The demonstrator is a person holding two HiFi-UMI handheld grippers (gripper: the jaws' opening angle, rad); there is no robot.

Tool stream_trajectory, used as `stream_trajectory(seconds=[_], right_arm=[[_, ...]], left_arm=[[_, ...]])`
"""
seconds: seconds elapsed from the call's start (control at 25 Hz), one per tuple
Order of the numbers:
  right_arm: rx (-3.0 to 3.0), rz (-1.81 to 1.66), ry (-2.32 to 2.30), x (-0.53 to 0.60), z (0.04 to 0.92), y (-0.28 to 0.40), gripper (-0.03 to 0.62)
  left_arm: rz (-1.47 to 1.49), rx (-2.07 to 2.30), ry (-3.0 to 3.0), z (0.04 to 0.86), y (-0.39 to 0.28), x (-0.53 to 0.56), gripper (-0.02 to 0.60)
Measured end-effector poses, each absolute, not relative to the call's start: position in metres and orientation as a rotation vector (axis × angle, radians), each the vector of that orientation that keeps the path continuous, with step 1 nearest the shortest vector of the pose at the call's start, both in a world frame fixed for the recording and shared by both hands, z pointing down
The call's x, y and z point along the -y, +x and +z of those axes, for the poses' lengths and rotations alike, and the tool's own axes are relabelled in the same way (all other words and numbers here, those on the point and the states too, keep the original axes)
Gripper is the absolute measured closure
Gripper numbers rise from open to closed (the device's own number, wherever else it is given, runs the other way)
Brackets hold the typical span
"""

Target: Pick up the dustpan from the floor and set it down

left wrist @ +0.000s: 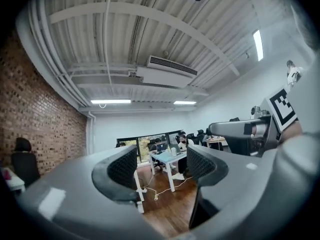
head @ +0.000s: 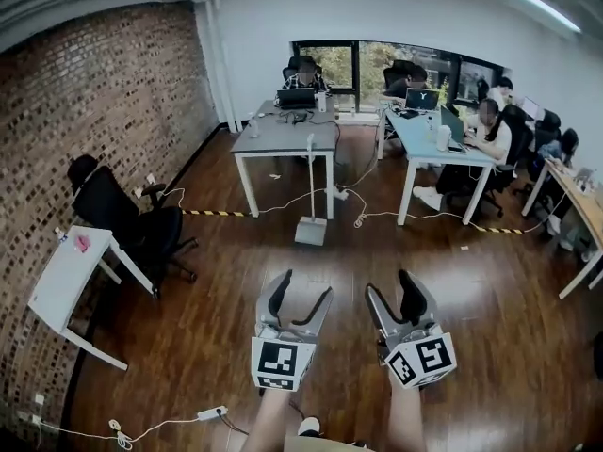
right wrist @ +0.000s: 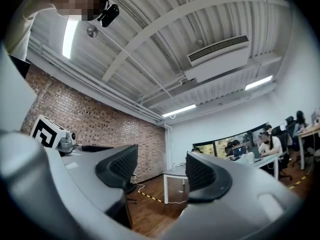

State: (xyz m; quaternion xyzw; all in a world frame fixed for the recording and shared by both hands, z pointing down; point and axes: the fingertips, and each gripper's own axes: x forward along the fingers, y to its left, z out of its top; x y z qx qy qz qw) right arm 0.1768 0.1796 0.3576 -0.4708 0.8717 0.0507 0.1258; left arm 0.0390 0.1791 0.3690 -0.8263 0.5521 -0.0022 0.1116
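Note:
A grey dustpan (head: 311, 231) with a tall upright handle stands on the wooden floor beside the grey table (head: 283, 139), well ahead of both grippers. My left gripper (head: 302, 297) is held low in the head view, open, nothing between its jaws. Beside it my right gripper (head: 393, 292) is open and empty too. In the left gripper view the left gripper (left wrist: 161, 170) points up toward the far tables; the dustpan is hidden there. In the right gripper view the right gripper (right wrist: 161, 170) faces the brick wall and a table.
A white table (head: 64, 276) and black chair (head: 127, 219) stand at the left by the brick wall (head: 85, 111). Cables (head: 377, 213) and striped tape cross the floor near the tables. People sit at desks (head: 433, 139) at the back right. A power strip (head: 209, 412) lies near my feet.

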Motion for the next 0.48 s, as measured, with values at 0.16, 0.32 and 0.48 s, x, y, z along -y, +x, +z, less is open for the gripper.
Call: stream_trajectory(seconds=[0.16, 0.32, 0.48], right_arm=[[-2.597, 0.19, -1.235, -0.161, 0.343, 0.099, 0.304], [-2.633, 0.201, -1.092, -0.153, 0.333, 0.018, 0.304], [-2.71, 0.165, -0.972, -0.139, 0.34, -0.04, 0.304]], left_arm=[[0.035, -1.746, -2.331, 0.357, -0.04, -0.177, 0.276], [0.063, -1.88, -2.226, 0.355, -0.123, -0.182, 0.276], [0.076, -2.021, -2.168, 0.368, -0.183, -0.181, 0.276]])
